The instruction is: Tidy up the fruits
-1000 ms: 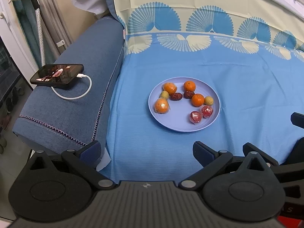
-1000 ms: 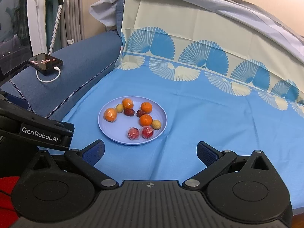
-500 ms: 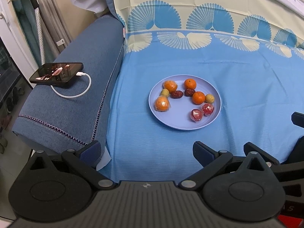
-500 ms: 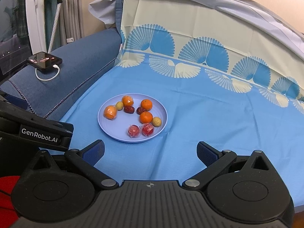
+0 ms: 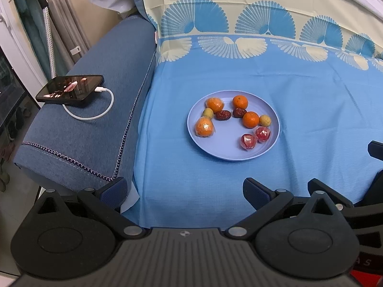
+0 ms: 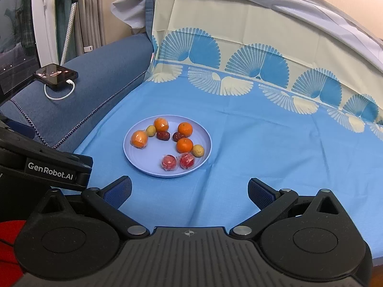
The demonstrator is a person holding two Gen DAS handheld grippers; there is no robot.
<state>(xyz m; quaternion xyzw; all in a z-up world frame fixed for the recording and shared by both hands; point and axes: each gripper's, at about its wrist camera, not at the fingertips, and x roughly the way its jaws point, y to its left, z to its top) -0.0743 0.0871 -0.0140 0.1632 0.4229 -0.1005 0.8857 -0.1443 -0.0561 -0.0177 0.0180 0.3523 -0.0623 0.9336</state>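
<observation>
A lavender plate (image 5: 222,148) sits on the blue cloth and holds several fruits: oranges, one (image 5: 250,119) bare and one (image 5: 204,127) in plastic wrap, two dark red dates (image 5: 222,115), two small yellow fruits (image 5: 265,120) and two wrapped red fruits (image 5: 249,141). The plate also shows in the right wrist view (image 6: 148,162). My left gripper (image 5: 184,191) is open and empty, short of the plate. My right gripper (image 6: 189,191) is open and empty, just in front of the plate.
A black phone (image 5: 70,88) with a white charging cable (image 5: 95,113) lies on the blue sofa arm (image 5: 79,138) at left. The patterned cloth rises up the backrest (image 6: 239,47) behind the plate. The left gripper's body (image 6: 45,169) shows at left in the right wrist view.
Both grippers have drifted slightly back or upward; the plate sits a little higher in both views. Both stay open. No fruit has moved.
</observation>
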